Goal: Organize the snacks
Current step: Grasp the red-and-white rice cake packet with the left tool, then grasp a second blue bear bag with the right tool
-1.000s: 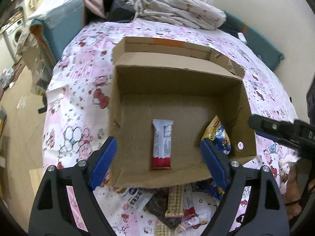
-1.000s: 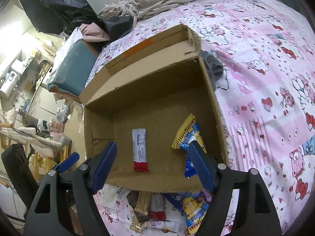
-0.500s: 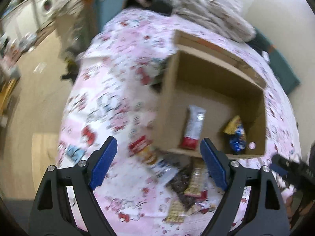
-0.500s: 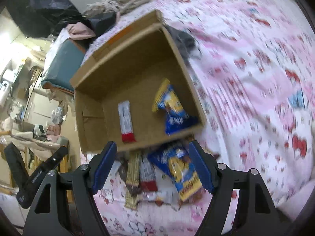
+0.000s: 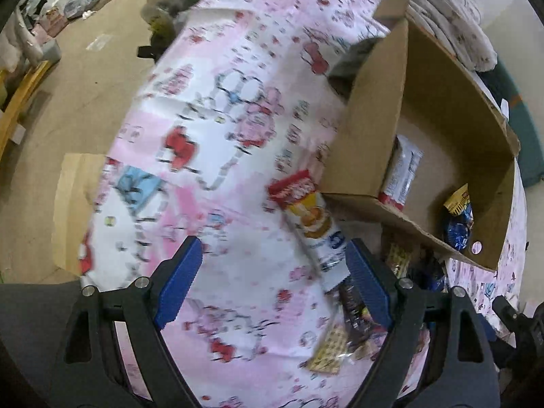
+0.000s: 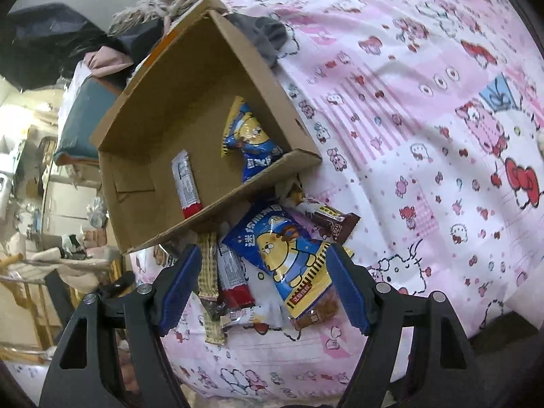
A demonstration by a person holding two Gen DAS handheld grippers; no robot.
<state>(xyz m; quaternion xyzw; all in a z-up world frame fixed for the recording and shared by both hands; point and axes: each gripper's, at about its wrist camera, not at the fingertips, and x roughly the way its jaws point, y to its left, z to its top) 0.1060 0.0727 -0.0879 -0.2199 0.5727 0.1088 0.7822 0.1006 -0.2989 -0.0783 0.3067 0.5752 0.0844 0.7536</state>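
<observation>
We have swung both views off the open brown cardboard box (image 6: 190,129) and down onto the loose snack pile (image 6: 272,272) at lower centre, so another pick looks next. The right gripper (image 6: 263,290) gapes empty over the large blue-and-yellow cartoon snack bag (image 6: 289,255). The left gripper (image 5: 272,280) (also spread, holding nothing) alone shows a long red-and-white biscuit wrapper (image 5: 309,224) beside the box corner; the right view alone shows the pile whole.

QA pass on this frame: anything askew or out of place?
Yes. Most snack packets lie in a loose overlapping heap on the pink cartoon-print bedsheet, outside the brown cardboard box, which holds only two.
</observation>
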